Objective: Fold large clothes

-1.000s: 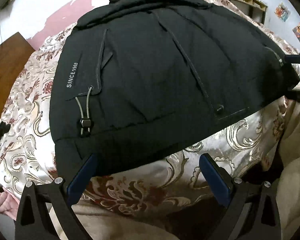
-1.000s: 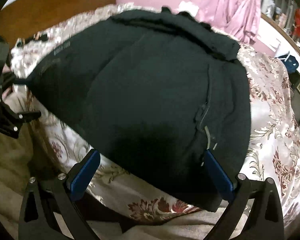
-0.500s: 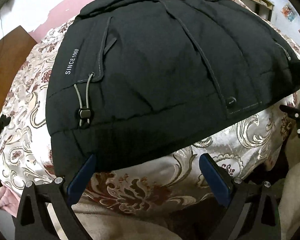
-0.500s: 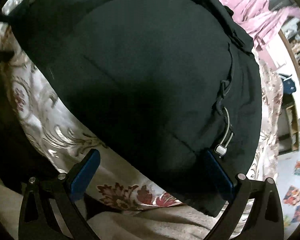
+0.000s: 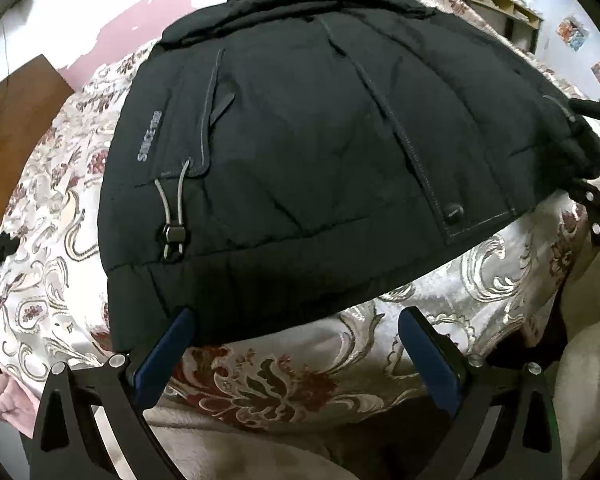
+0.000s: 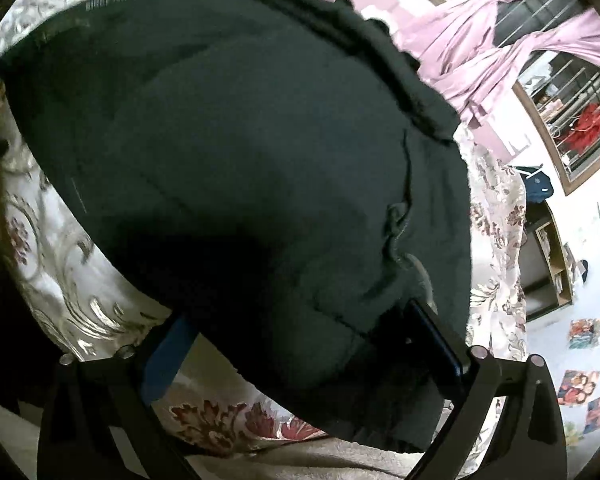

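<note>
One cream satin bedspread with red and gold floral scrollwork (image 5: 480, 280) fills the ground in both wrist views. Spread flat across it lies a big black padded jacket (image 5: 320, 140), hem toward me, collar end away near the pink wall. Pale lettering runs along its left panel, too blurred to read. Purple curtains (image 6: 500, 52) hang by a barred window in the right wrist view.

My left gripper (image 5: 296, 320) stands with jaws wide apart at the jacket's hem: the left blue pad (image 5: 166, 350) touches the hem edge, the other sits over bare bedspread. Nothing is clamped.

My right gripper (image 6: 300, 328) is spread wide too, at the jacket's right bottom corner. Cloth bulges between the fingers and overlaps both pads; whether it is merely resting there I cannot tell.

Small items: grey elastic drawcord with black toggle (image 5: 176, 232), dark snap button (image 5: 454, 212) on the front placket.
</note>
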